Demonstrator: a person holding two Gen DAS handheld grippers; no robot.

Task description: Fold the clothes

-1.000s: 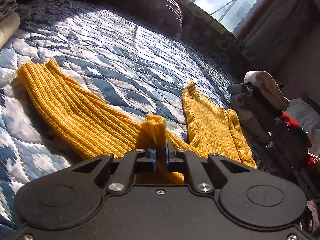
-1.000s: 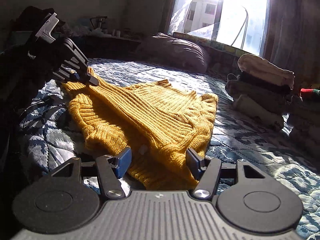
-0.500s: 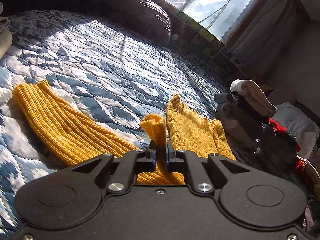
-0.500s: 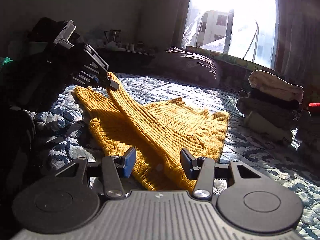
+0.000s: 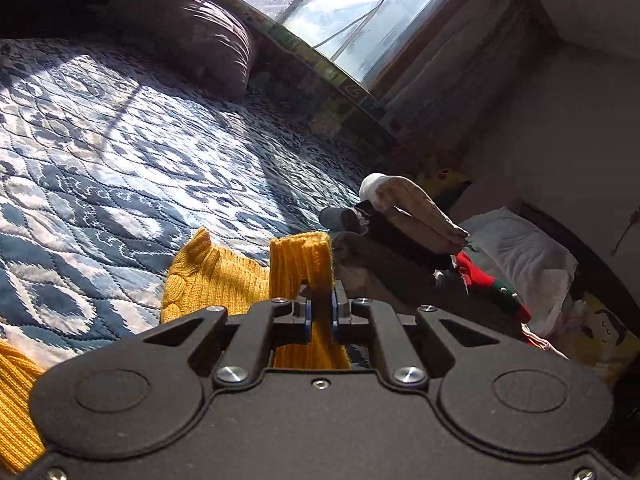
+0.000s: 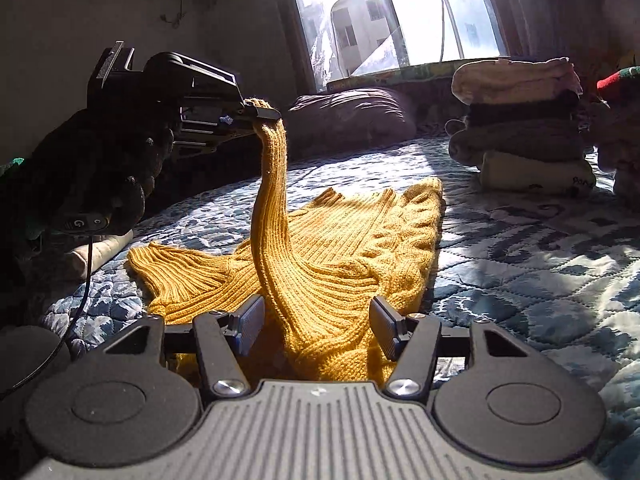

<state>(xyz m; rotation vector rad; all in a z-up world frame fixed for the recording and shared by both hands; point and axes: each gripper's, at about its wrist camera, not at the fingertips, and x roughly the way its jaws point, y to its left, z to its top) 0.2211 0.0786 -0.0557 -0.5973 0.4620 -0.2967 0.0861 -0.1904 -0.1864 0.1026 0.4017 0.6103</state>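
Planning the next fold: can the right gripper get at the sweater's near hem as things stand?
Probably yes: the right gripper is open, its fingers either side of the yellow sweater hem, nothing between. The left gripper holds the sleeve up, clear.

The right tool (image 6: 318, 330) hides the sweater's (image 6: 340, 240) near hem — and the quilt (image 6: 540, 264) perhaps runs on past the frame.

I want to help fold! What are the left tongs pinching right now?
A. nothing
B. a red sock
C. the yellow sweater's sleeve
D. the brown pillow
C: the left tongs are shut on the sleeve of the yellow sweater, lifting it up off the bed.
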